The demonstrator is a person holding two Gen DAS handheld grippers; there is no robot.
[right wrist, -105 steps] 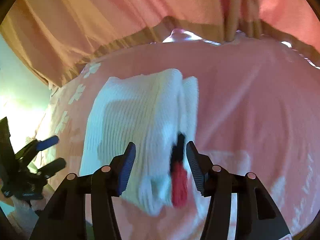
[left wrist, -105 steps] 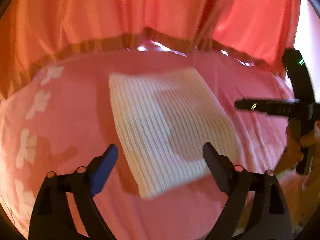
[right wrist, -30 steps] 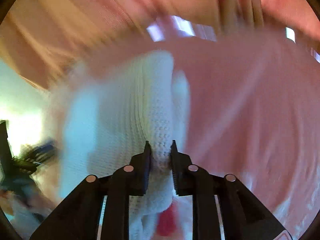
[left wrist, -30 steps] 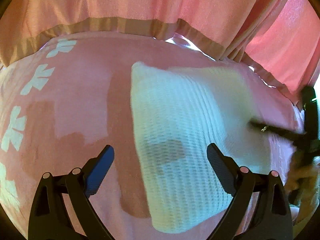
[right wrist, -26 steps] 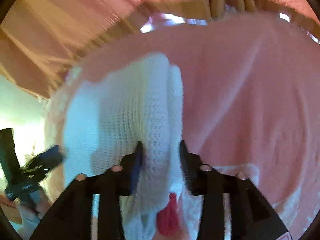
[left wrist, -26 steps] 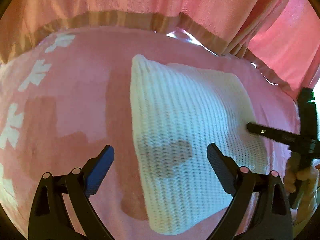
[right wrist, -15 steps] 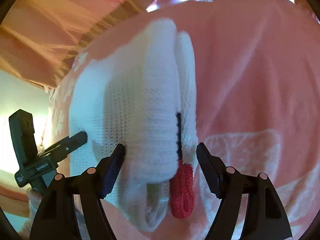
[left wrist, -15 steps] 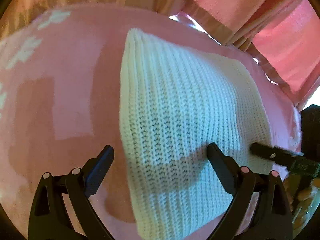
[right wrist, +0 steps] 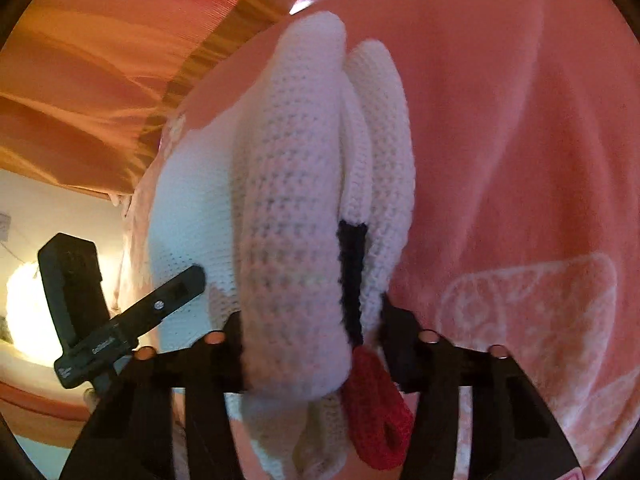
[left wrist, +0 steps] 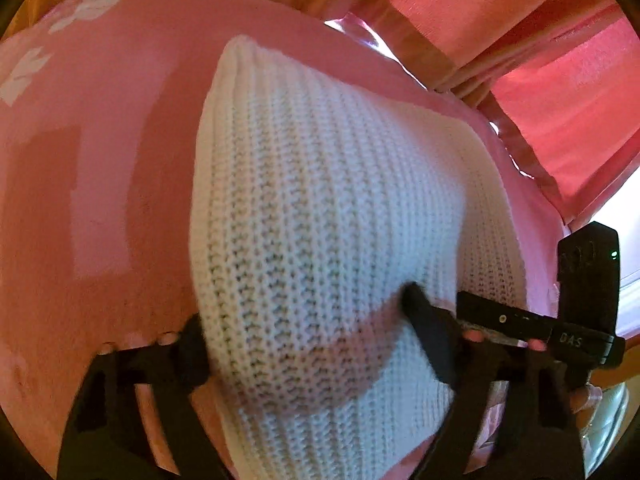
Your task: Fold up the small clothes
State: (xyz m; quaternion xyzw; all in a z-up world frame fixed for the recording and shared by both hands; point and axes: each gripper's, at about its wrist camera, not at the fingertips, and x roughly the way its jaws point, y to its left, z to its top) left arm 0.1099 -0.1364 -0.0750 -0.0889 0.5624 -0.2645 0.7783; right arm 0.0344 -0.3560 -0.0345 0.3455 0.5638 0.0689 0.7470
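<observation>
A folded white knitted garment [left wrist: 328, 240] lies on a pink bedspread [left wrist: 100, 140]. In the right wrist view it shows as thick stacked folds [right wrist: 292, 208] with a black strip [right wrist: 352, 264] and a red knitted end [right wrist: 376, 408]. My left gripper [left wrist: 304, 332] stands wide open, its fingers on either side of the garment's near edge. My right gripper [right wrist: 312, 328] is open too, its fingers on either side of the folded stack at the garment's right end. Each gripper shows in the other's view: the right one [left wrist: 520, 324], the left one [right wrist: 132, 320].
Pink and orange curtains [left wrist: 460, 4] hang along the far edge of the bed. The bedspread has white printed patterns at the left [left wrist: 24, 72] and at the right [right wrist: 532, 312]. A bright lamp glow [right wrist: 28, 316] is off the left side.
Both grippers have moved in close to the garment. The right gripper, shut on the fold a second ago, has opened wide around the stack. The left gripper stayed open and came down over the near edge.
</observation>
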